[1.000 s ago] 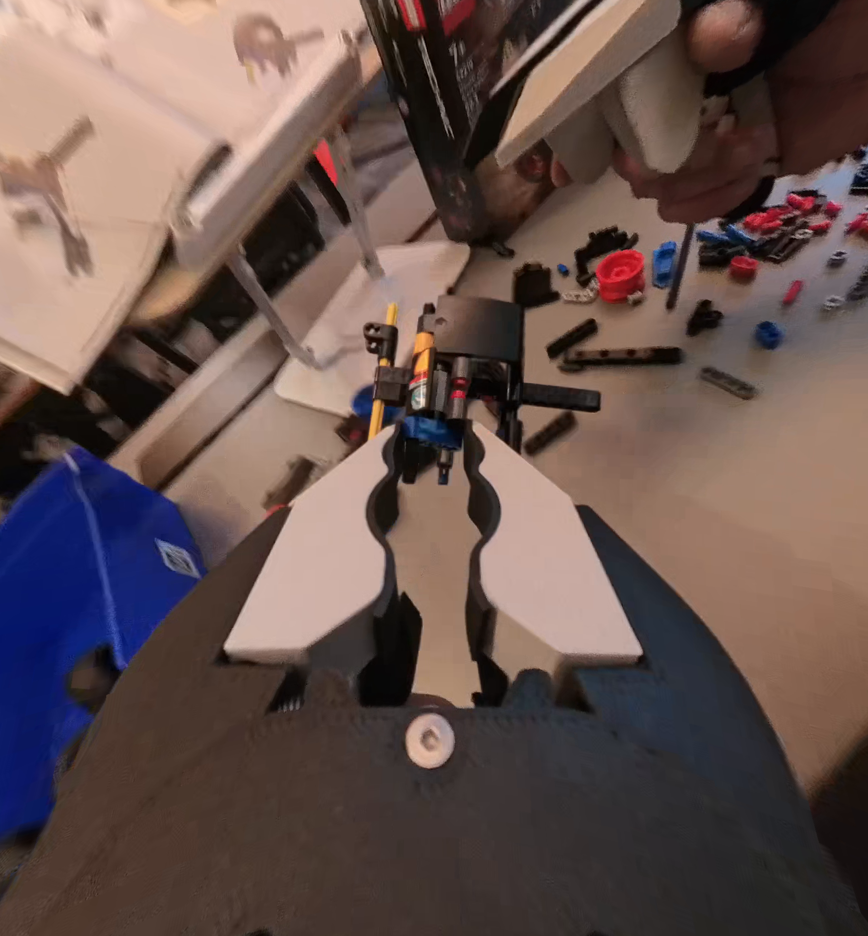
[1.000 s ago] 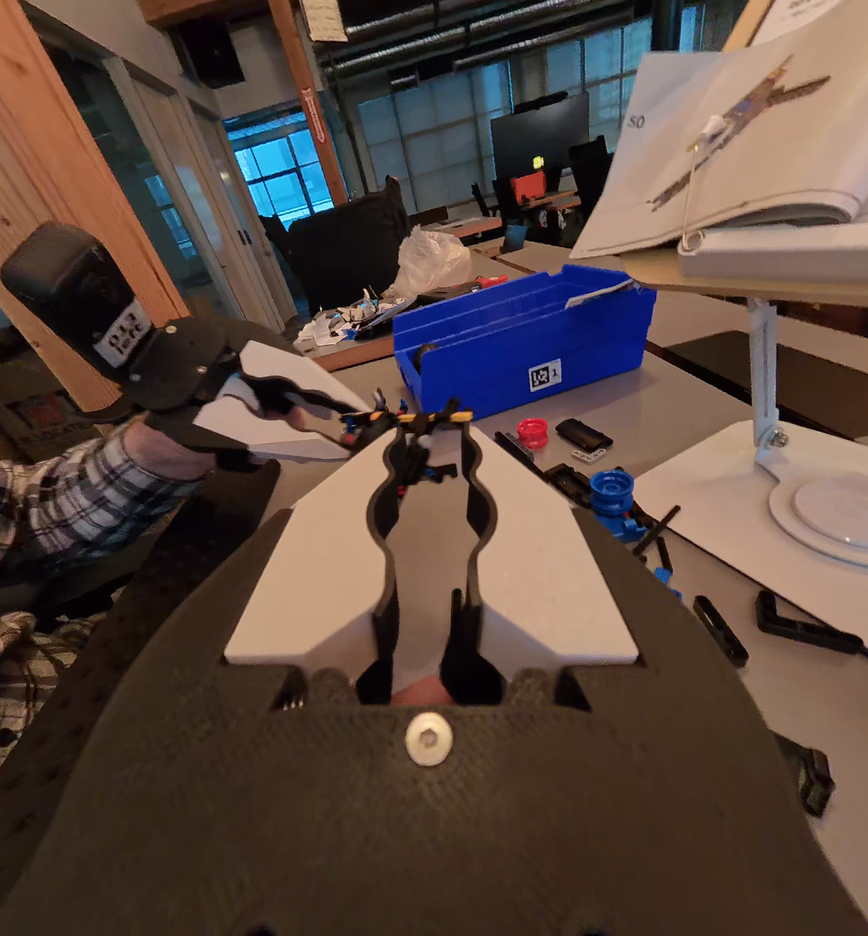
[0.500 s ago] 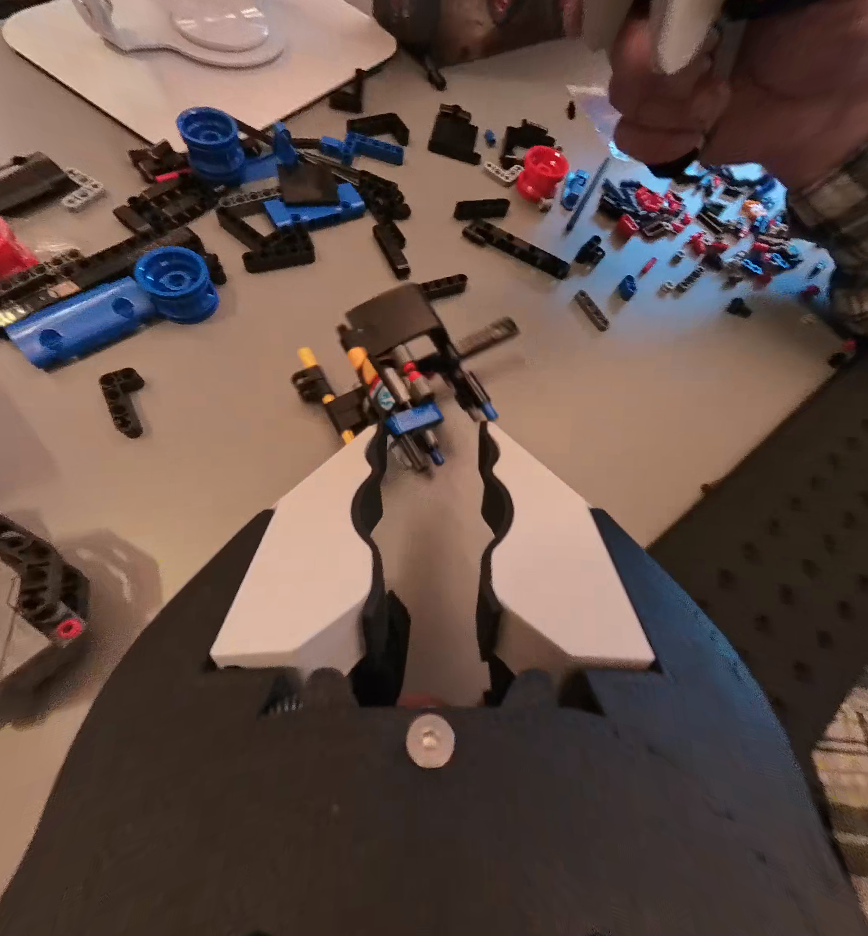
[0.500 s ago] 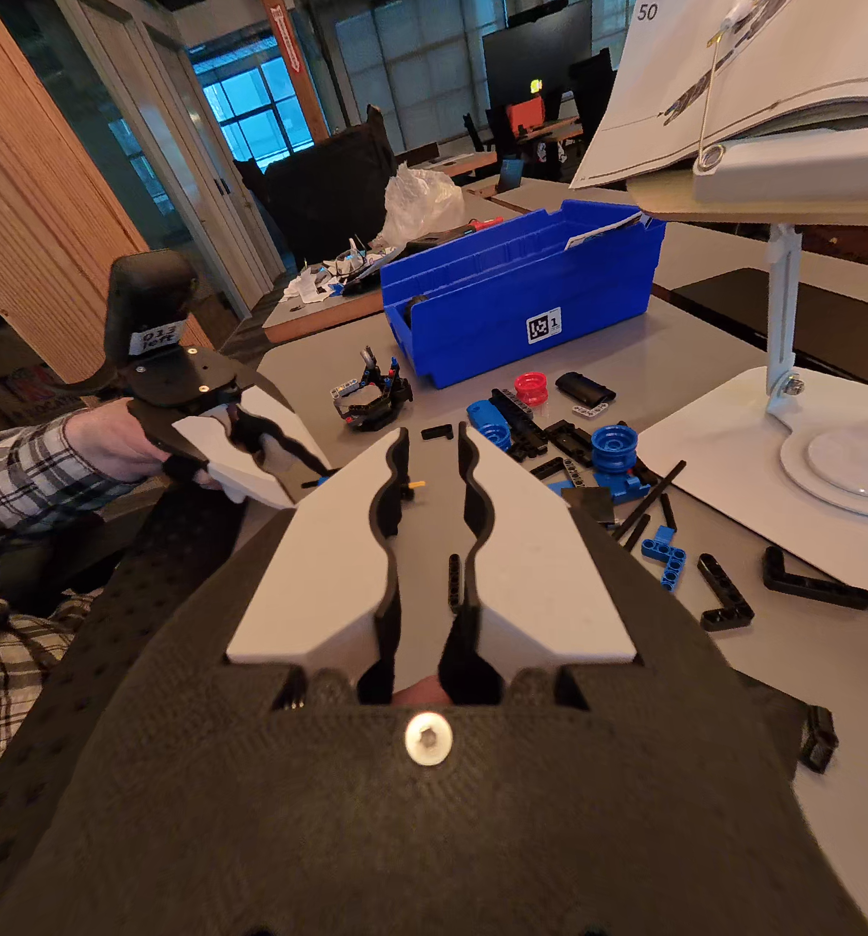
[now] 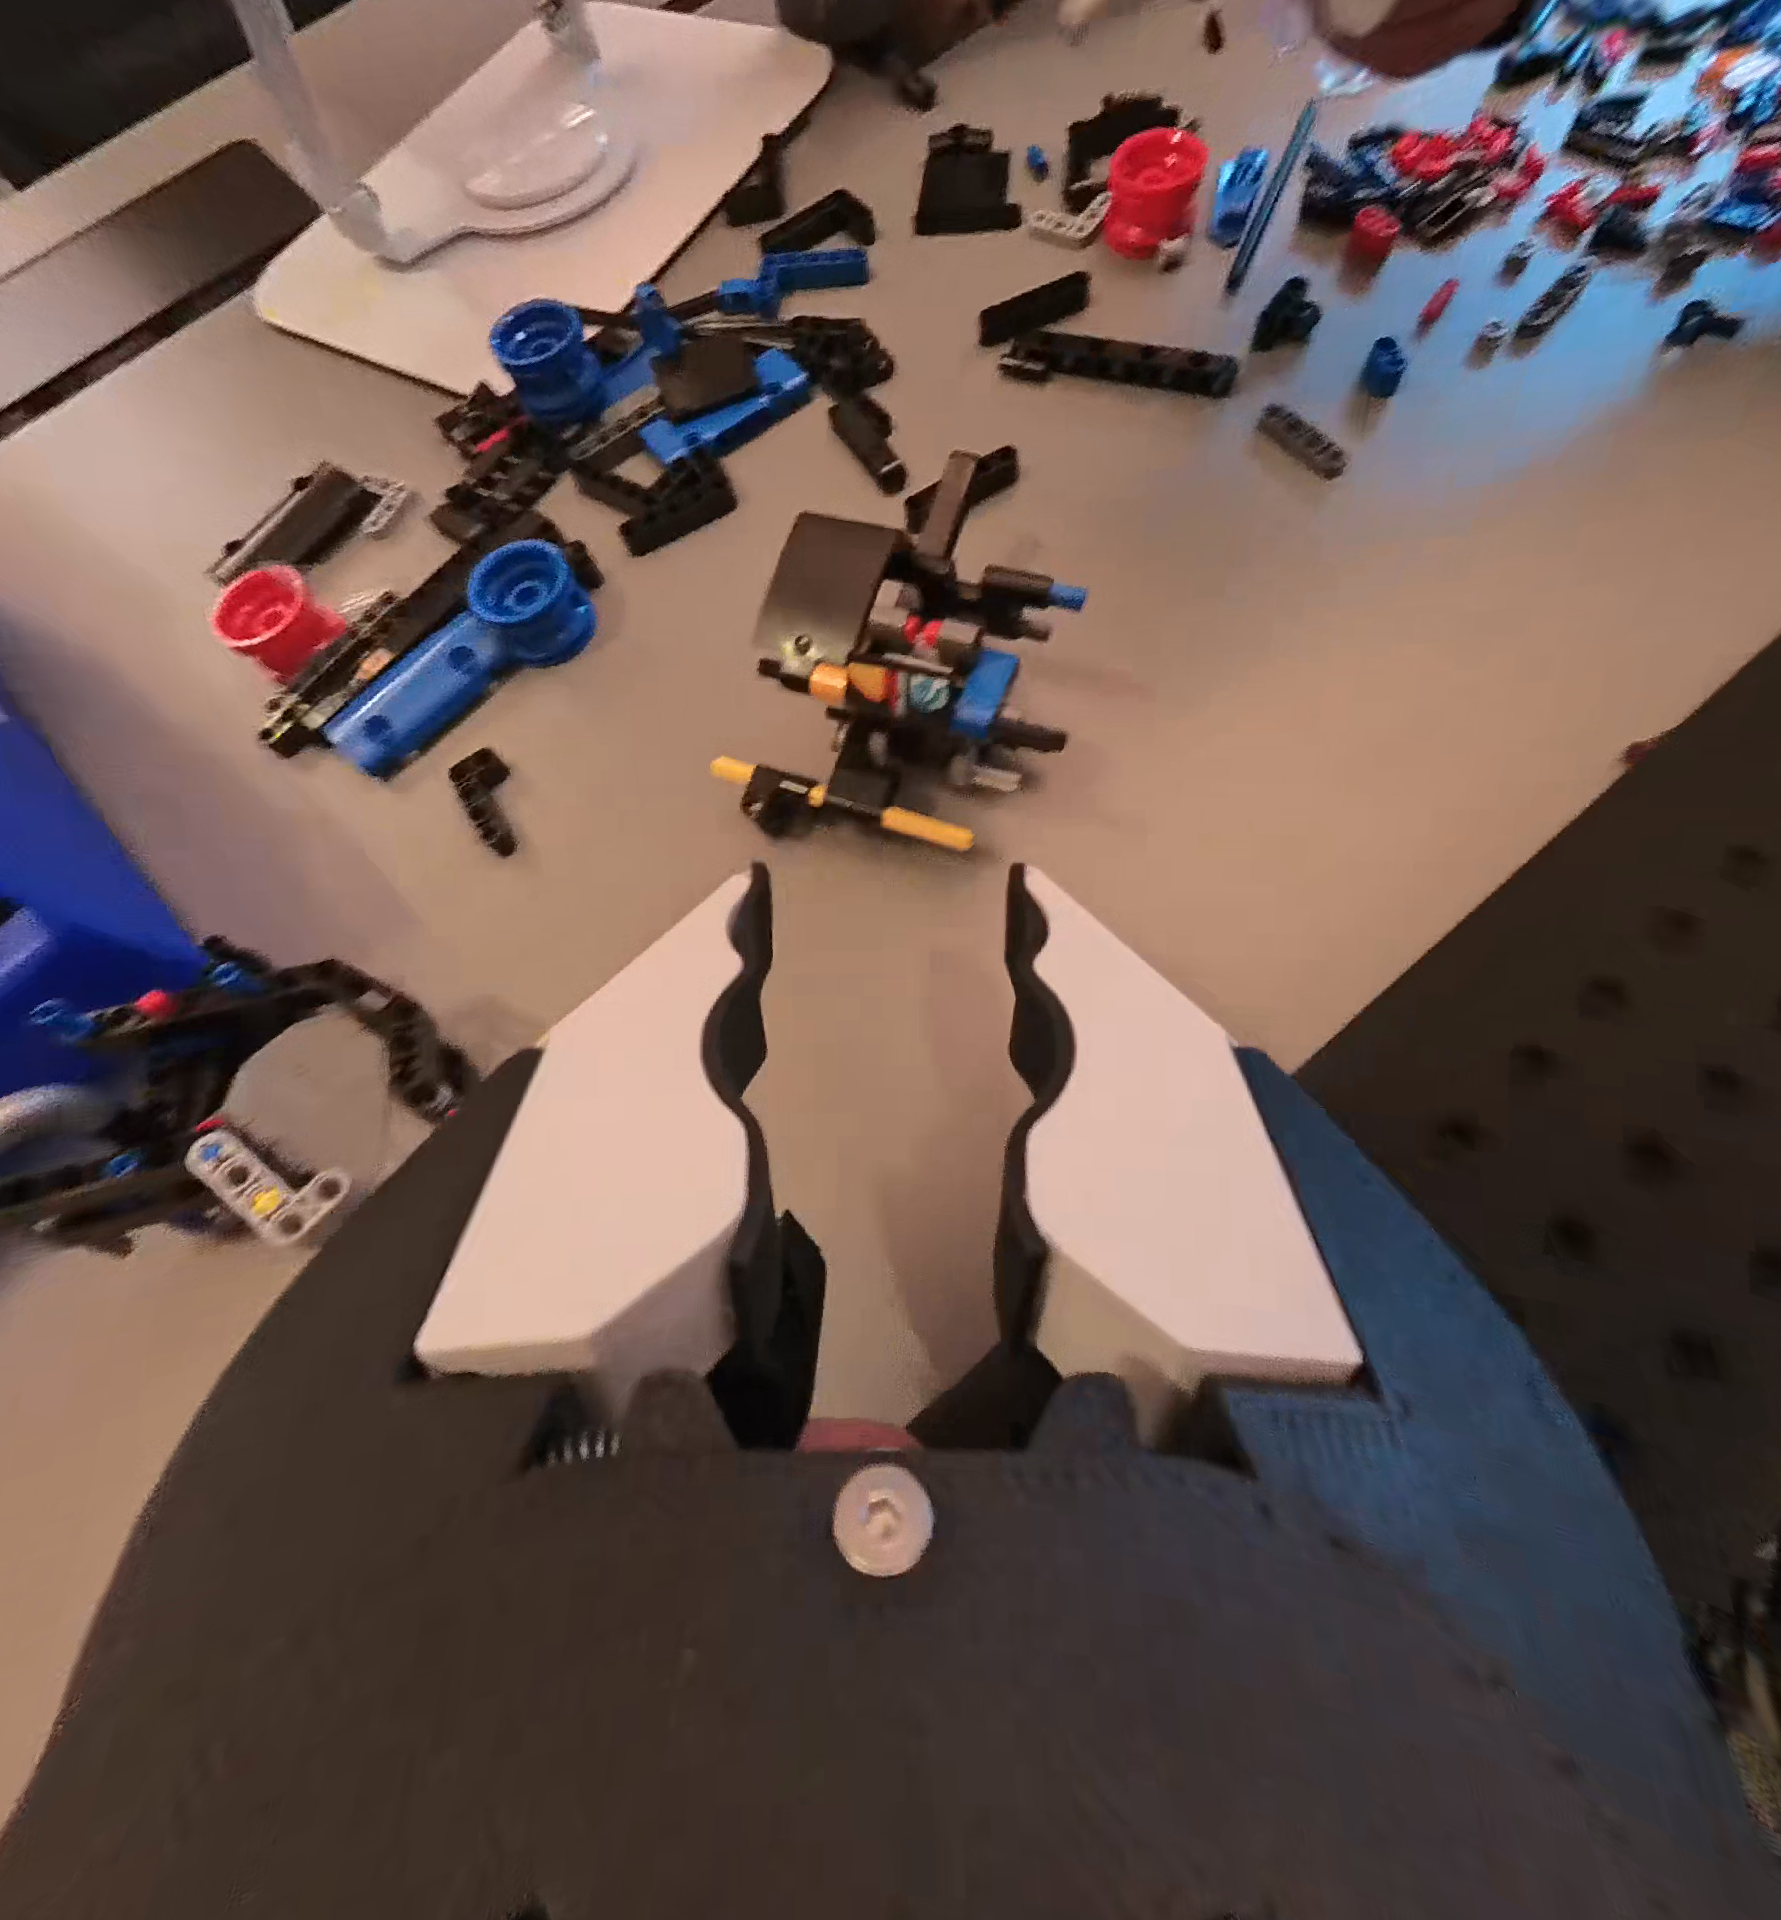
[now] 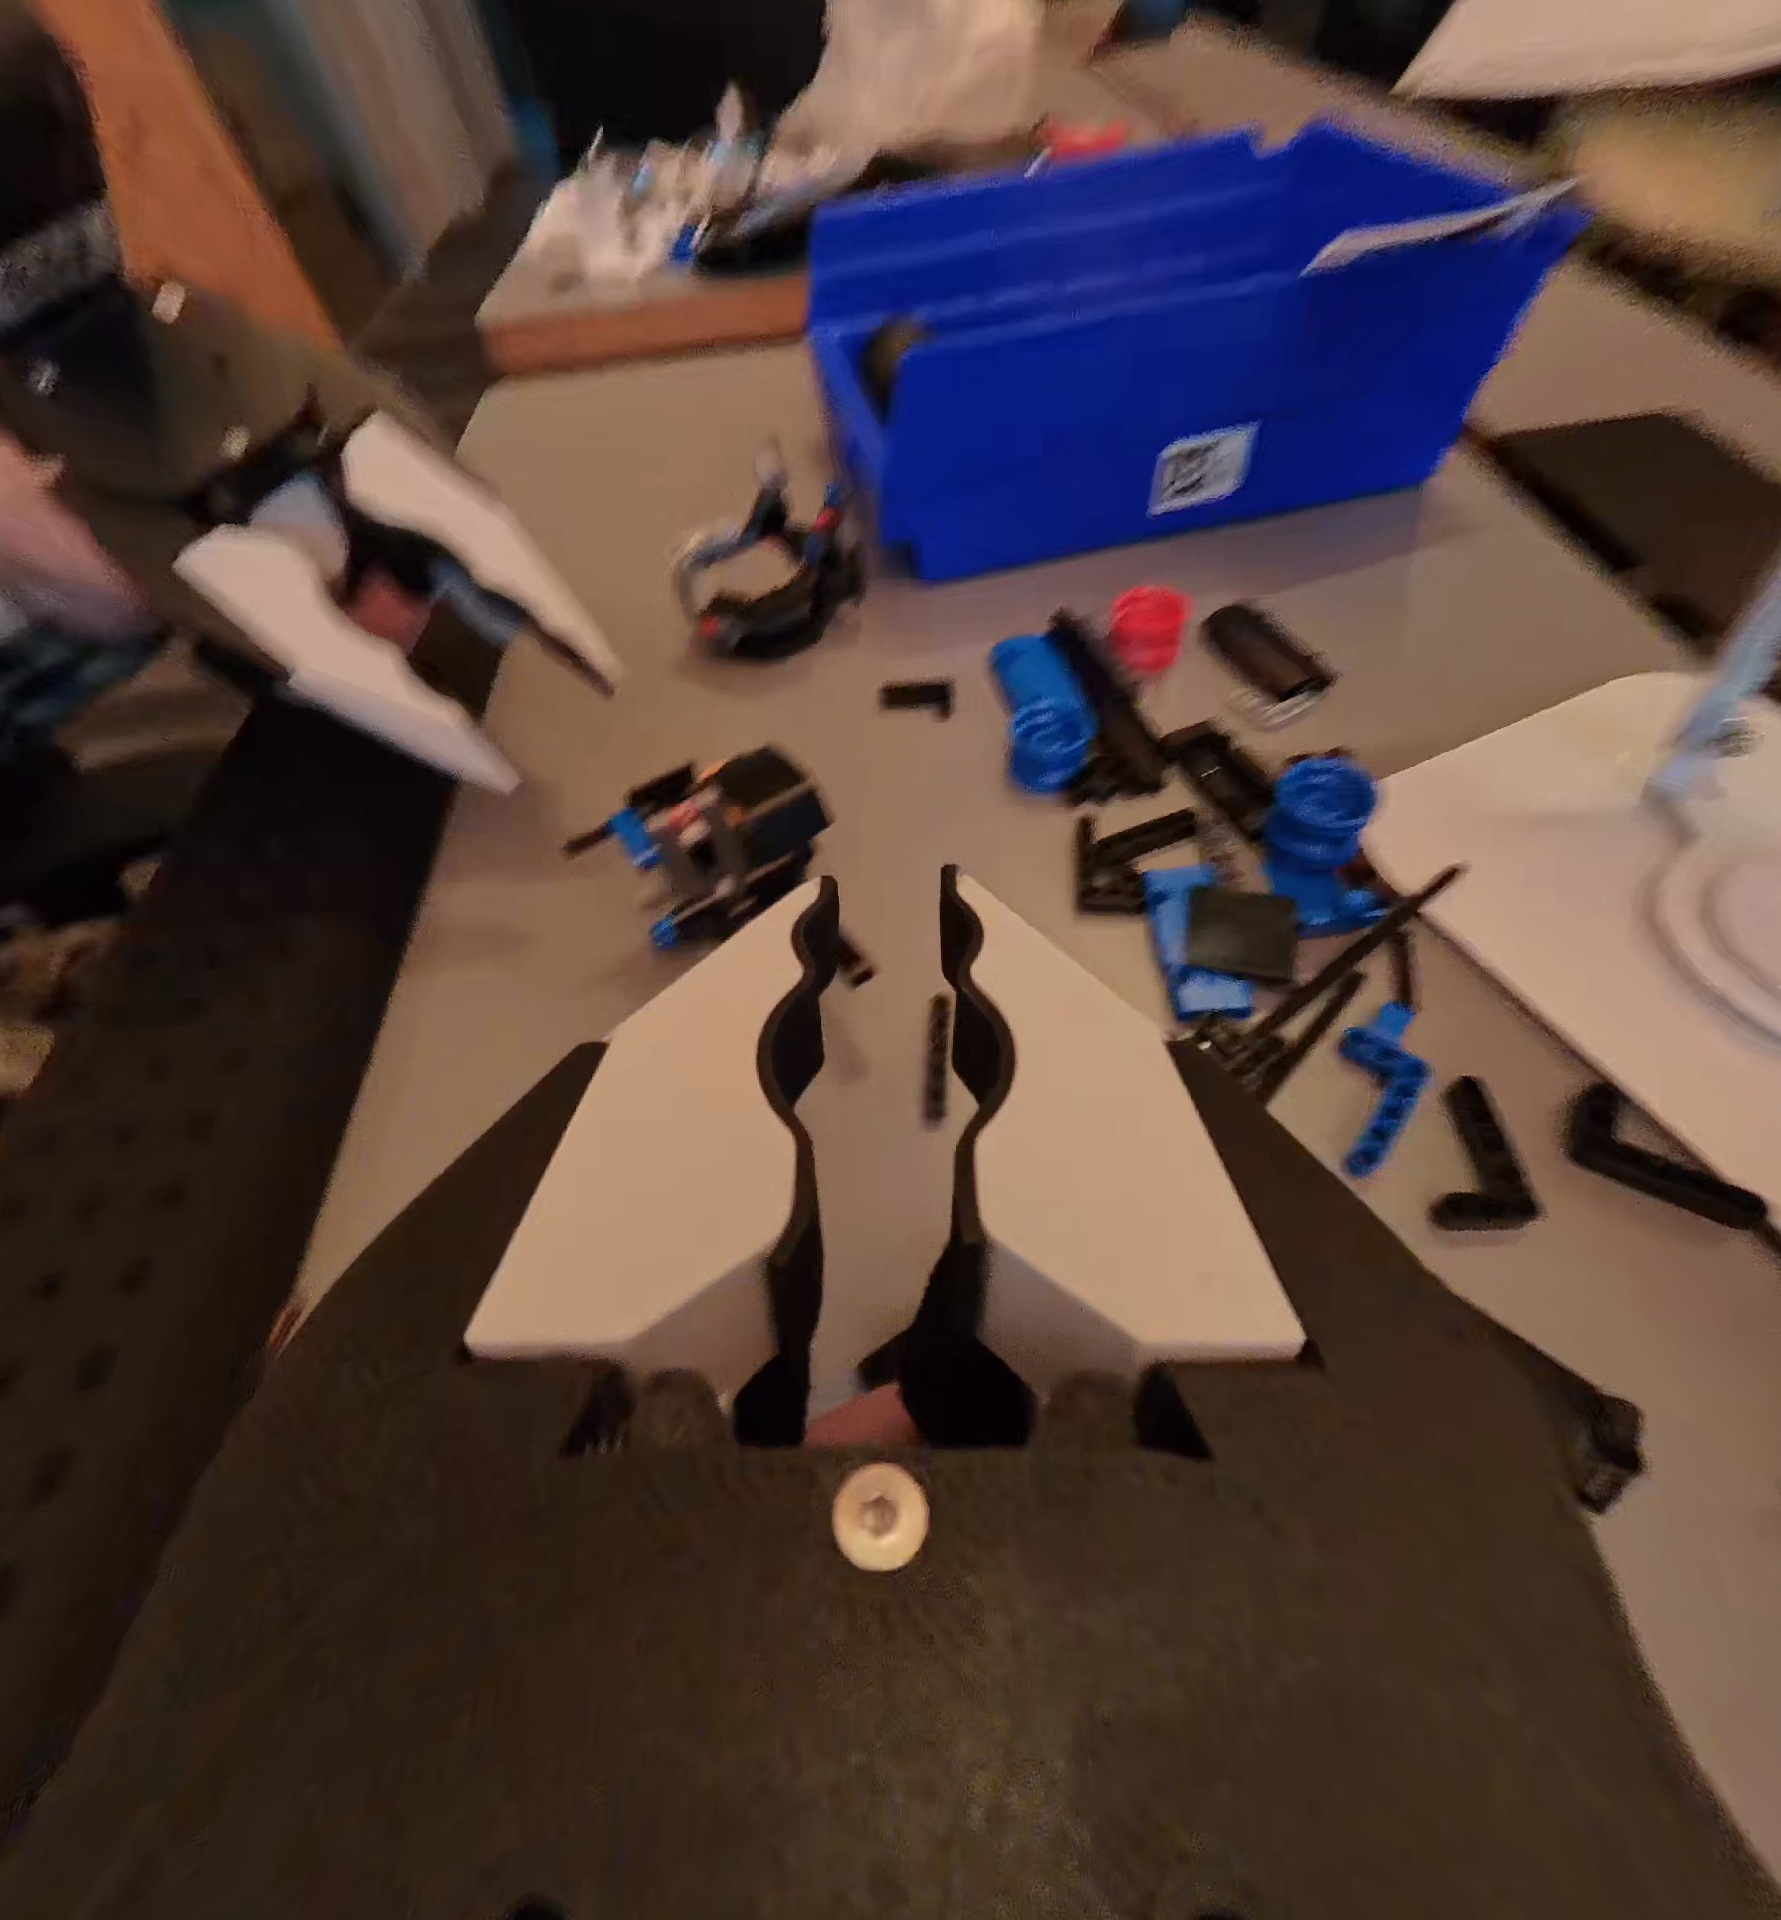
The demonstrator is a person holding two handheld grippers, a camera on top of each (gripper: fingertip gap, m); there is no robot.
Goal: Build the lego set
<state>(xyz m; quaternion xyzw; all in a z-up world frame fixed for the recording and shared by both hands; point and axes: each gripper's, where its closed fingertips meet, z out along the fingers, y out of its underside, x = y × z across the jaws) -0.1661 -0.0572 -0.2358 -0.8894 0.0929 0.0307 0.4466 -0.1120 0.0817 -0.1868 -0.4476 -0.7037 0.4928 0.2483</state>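
Bench (image 5: 1229, 935), grey, carrying a lego build in progress. Blue bin (image 6: 1156, 343) toward the far edge, apparently parts storage. White stand base (image 5: 553, 156) at a far corner. Left gripper (image 5: 884, 883): jaws spread, empty. Right gripper (image 6: 888, 894): jaws parted, nothing between them. Sub-assembly (image 5: 896, 665), black, blue and yellow, lies mid-bench just beyond the left fingertips, seemingly set down for fetching. Loose pieces (image 5: 1644, 177) scattered for picking.

L gripper (image 5: 884, 883) jaws apart, empty – R gripper (image 6: 888, 888) jaws apart, empty
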